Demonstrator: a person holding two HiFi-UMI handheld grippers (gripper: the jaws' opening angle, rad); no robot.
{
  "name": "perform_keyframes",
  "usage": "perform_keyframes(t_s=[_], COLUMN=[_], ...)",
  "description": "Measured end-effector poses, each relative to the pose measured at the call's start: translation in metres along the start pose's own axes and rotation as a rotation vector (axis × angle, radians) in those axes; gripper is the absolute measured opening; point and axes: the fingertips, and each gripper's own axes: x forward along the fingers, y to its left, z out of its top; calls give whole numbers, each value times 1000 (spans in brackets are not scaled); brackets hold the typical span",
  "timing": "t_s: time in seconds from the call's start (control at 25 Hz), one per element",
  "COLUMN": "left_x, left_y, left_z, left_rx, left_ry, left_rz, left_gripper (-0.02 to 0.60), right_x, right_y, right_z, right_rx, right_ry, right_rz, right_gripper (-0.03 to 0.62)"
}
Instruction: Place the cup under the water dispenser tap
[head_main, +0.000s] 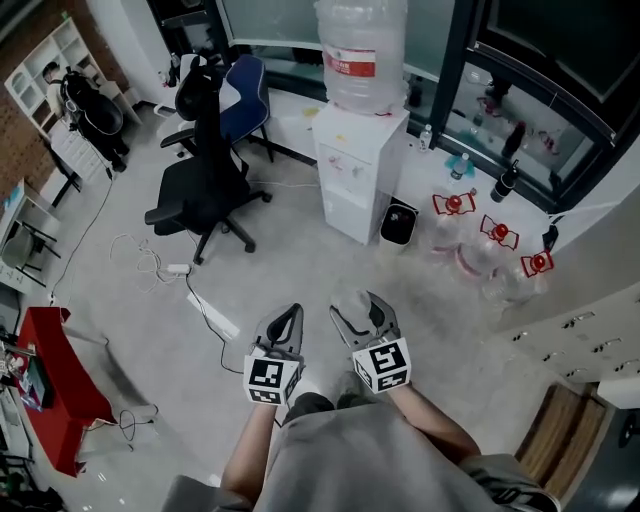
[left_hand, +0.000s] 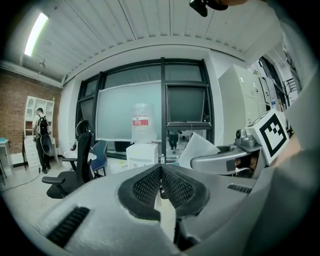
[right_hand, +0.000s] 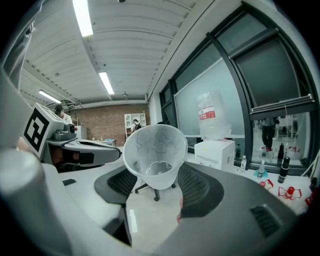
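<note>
A clear plastic cup (right_hand: 155, 152) sits upright between the pads of my right gripper (right_hand: 155, 175), which is shut on it. In the head view the cup (head_main: 352, 303) shows faintly at the right gripper (head_main: 357, 310), low over the floor in front of the person. The white water dispenser (head_main: 358, 170), with a large bottle (head_main: 362, 48) on top, stands some way ahead; its taps face this way. It also shows small in the distance in both gripper views: dispenser (right_hand: 214, 151), dispenser (left_hand: 142, 153). My left gripper (head_main: 288, 318) is beside the right one, pads together and empty (left_hand: 161, 175).
A black office chair (head_main: 200, 180) and a blue one (head_main: 245, 95) stand left of the dispenser. A black bin (head_main: 398, 222) and several empty bottles (head_main: 490, 248) lie to its right. A power strip and cables (head_main: 210, 312) cross the floor at left, near a red table (head_main: 50, 390).
</note>
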Motion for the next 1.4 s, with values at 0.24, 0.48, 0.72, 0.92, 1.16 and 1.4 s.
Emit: perform_keyframes(t_s=[0.24,0.48,0.72,0.92,1.16,1.4], left_x=[29,71,118,154,190,216], left_y=[16,42,76,112,152,179], left_z=[4,11,14,21,23,24], left_rx=[20,21,26,38,53,43], left_ry=[8,6,24,24,41,54], left_rz=[1,-37,-113,-192,-292,-386], left_gripper=[11,11,11,11,11,11], right_x=[26,62,111,154,198,229], right_y=[-19,-41,-61,-74,-83,-90], right_z=[3,4,15,27,33,33], right_rx=[13,23,37,56,76,87], right_ry=[-12,-8,-5,-4,11,33], right_rz=[3,-35,-95,-172,-264,-361], right_gripper=[252,252,252,252,252,252])
